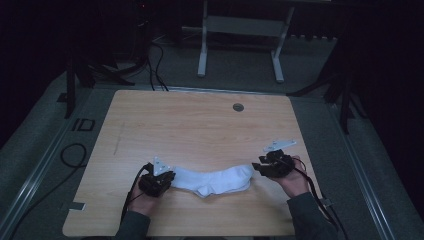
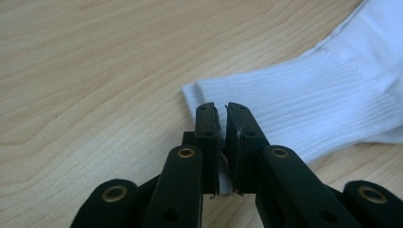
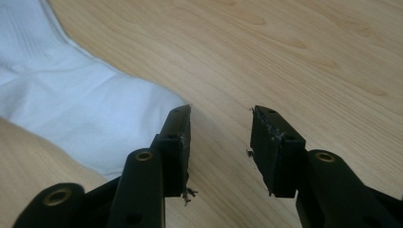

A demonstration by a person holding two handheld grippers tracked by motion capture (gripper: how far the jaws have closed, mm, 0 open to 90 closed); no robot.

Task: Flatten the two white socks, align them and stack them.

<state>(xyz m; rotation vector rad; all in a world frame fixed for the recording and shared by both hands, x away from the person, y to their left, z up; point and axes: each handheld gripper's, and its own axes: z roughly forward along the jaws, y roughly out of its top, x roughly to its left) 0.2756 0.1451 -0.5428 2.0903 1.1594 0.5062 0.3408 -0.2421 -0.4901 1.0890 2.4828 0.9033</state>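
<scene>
One white sock [image 1: 215,180] lies on the bare surface [image 1: 200,125]; left gripper [image 2: 222,116] pinches its cuff, right gripper [image 3: 221,126] gapes beside its toe.

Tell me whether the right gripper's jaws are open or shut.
Open. In its own view the right gripper shows a clear gap of bare table between its jaws, with the white sock lying beside the left jaw, not pinched.

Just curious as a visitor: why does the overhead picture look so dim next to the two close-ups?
High view: dark room, only the table catches light, sock glows pale. Left gripper view: bright, even, sock ribs crisp, near jaws soft. Right gripper view: bright too, wood grain slightly blurred farther off.
</scene>
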